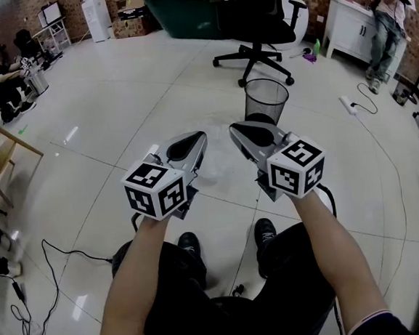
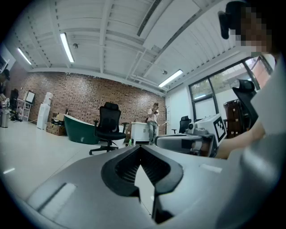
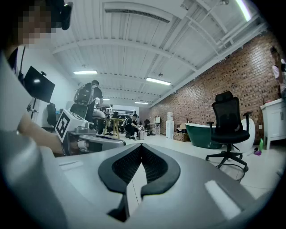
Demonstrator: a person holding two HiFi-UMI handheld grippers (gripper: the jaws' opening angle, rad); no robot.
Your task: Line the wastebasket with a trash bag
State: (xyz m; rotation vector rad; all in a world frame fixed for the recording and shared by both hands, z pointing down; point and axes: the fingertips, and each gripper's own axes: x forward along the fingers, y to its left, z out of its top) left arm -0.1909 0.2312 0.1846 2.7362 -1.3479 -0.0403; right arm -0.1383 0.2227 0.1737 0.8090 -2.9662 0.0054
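A: Starting at the left hand-held gripper (image 1: 198, 141): closed right down, pads together, nothing pinched between them.

B: Same story at the right hand-held gripper (image 1: 235, 130)?

A: Same. Squeezed together, empty, held level just beside the left one, tips angled slightly toward each other.

B: Why carried like that?

A: Probably just a ready pose. Nothing to grip yet, so held closed and out in front, well above the floor (image 1: 117, 105).

B: And beyond the tips?

A: Straight ahead to the wastebasket (image 1: 266, 103): black mesh, upright on the floor, mouth open, no liner showing over the rim. Standing just in front of the office chair (image 1: 258, 16), well apart from both tips. Seen low at the right edge of the right gripper view too, under that chair.

B: Any sign of the trash bag?

A: Hard to say. Perhaps a faint pale patch on the tiles below the tips, but too hazy to call a bag. Certainly none in either grip.

B: So, task-wise?

A: Looks not yet begun. Would need a bag found and picked up first, then its mouth spread wide and pulled over the rim. Likely the reason for two tools side by side: one edge of the film for each. Worth expecting thin plastic to slip or bunch, so a firm pinch at the very edge.
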